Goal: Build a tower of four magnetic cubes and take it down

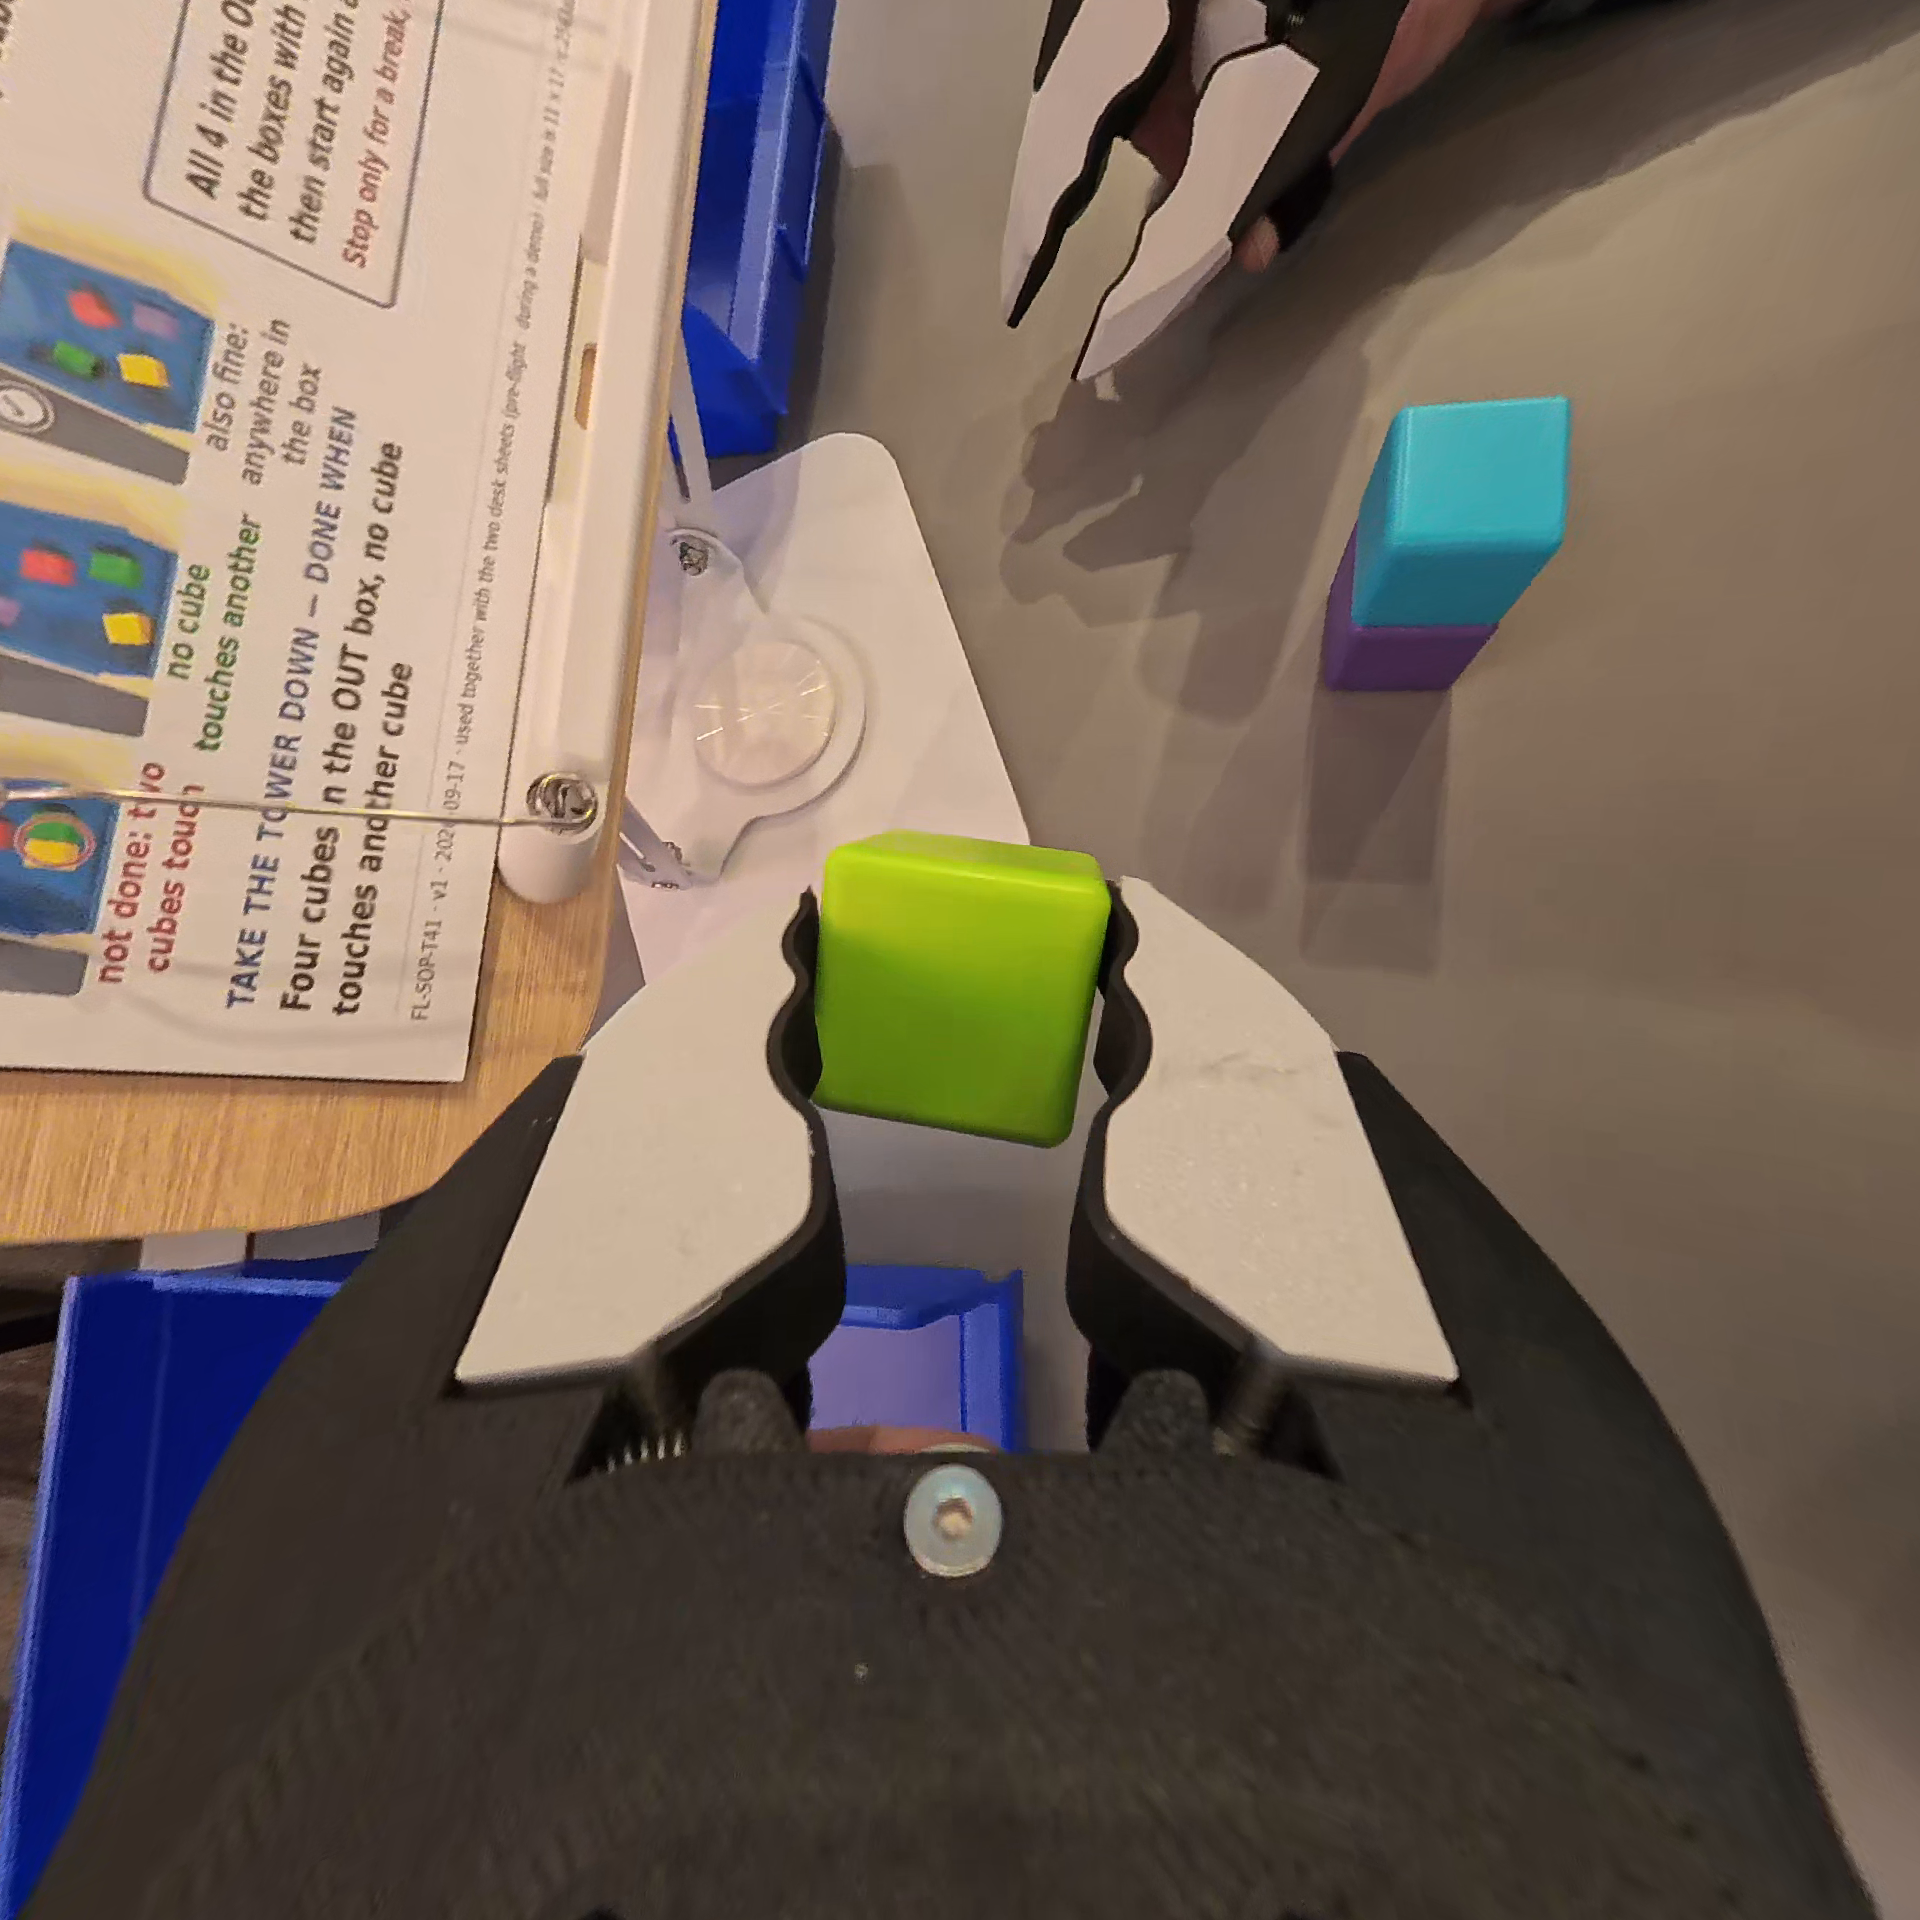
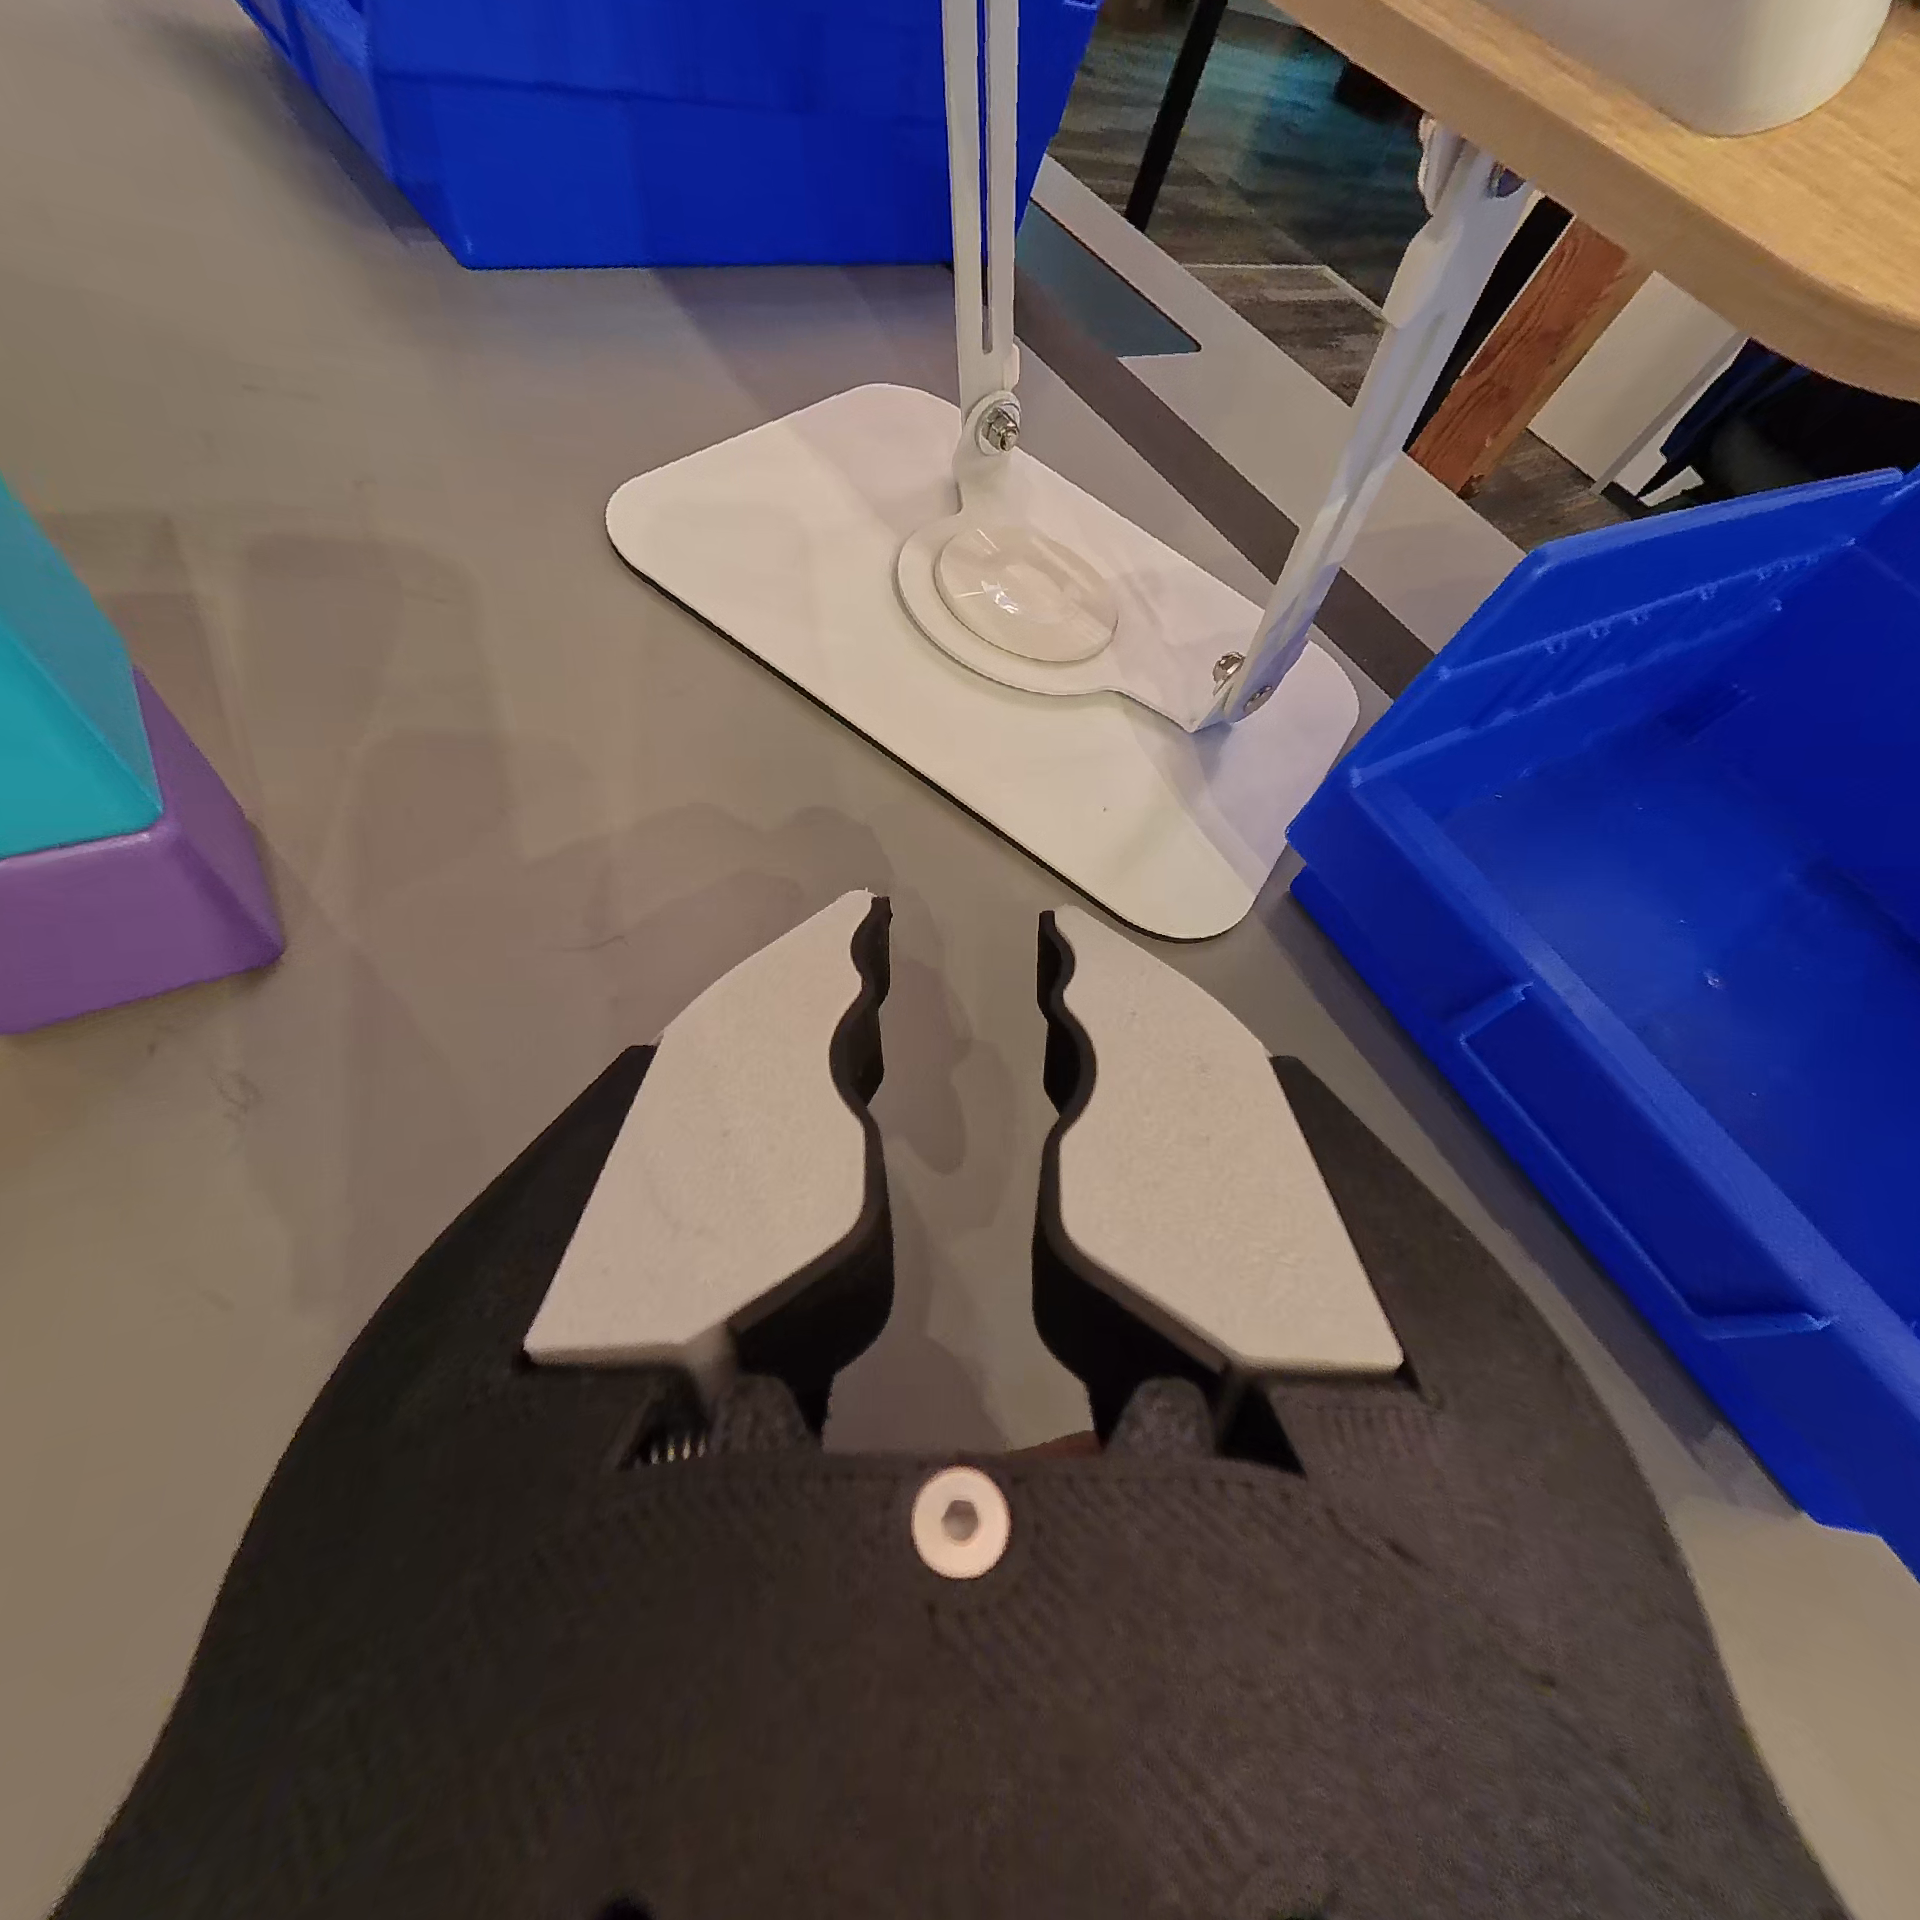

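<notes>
In the left wrist view, a printed instruction sheet (image 1: 260, 540) lies farthest left on a wooden board (image 1: 260, 1153), clipped by a thin wire; a blue bin (image 1: 769, 239) shows behind the board's right edge and another blue bin (image 1: 156, 1475) sits below it. Just right of the board lies the white base plate (image 1: 914, 582) of a stand, with a clear round disc in its middle. The left gripper (image 1: 961, 894) is clamped on a green cube (image 1: 956, 987), one finger pressing each side face, and holds it in the air over the near edge of the base plate. Right of the base plate, on the grey tabletop (image 1: 1662, 1039), a teal cube (image 1: 1465, 509) sits on top of a purple cube (image 1: 1403, 649), a two-cube stack well apart from the green cube. Beyond the base plate, the right gripper (image 1: 1060, 343) points down toward the tabletop. In the right wrist view, the same stack fills the left edge, teal cube (image 2: 52, 707) on purple cube (image 2: 125, 914). The right gripper (image 2: 961, 914) hovers in front of the base plate (image 2: 1039, 790), its fingers apart with nothing between them. Right of the base plate stands a blue bin (image 2: 1662, 935), and a further blue bin (image 2: 675, 135) sits behind the plate.
</notes>
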Demonstrator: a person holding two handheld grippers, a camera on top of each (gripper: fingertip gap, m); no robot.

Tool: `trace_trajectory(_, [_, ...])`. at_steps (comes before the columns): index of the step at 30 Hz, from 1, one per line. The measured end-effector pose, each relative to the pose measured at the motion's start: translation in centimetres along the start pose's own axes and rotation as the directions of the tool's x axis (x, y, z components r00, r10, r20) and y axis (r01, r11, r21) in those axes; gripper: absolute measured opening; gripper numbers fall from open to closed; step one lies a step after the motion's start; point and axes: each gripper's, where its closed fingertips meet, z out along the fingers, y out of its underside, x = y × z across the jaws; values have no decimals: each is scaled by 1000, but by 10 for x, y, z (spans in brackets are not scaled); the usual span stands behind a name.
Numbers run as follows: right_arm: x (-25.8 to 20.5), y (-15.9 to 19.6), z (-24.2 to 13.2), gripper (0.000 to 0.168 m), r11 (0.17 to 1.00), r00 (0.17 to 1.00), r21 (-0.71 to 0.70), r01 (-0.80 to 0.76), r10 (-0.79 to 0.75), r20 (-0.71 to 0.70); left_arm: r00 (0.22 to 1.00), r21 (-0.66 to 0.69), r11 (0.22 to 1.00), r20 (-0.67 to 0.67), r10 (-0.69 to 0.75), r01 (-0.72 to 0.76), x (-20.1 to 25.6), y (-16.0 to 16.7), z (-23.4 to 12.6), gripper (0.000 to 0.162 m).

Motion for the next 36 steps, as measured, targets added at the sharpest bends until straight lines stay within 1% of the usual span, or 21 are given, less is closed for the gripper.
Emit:
trace_trajectory(14, [0, 0, 0, 27, 1000, 1000, -1, 1, -1, 1, 999, 19, 1000, -27, 26, -25, 10, -9, 7, 51])
trace_trajectory(19, [0, 0, 0, 27, 1000, 1000, -2, 1, -1, 1, 998, 33, 999, -43, 35, -34, 17, -18, 9, 51])
trace_trajectory(27, [0, 0, 0, 27, 1000, 1000, -3, 2, -2, 0, 994, 42, 998, -93, 50, -47, 42, -49, 18, 51])
trace_trajectory(34, [-1, 0, 0, 27, 1000, 1000, -4, 5, -5, 1, 989, 5, 999, -139, 51, -51, 78, -77, 43, 51])
trace_trajectory(36, [-1, 0, 0, 27, 1000, 1000, -4, 5, -5, 1, 990, -15, 998, -129, 54, -56, 86, -82, 52, 51])
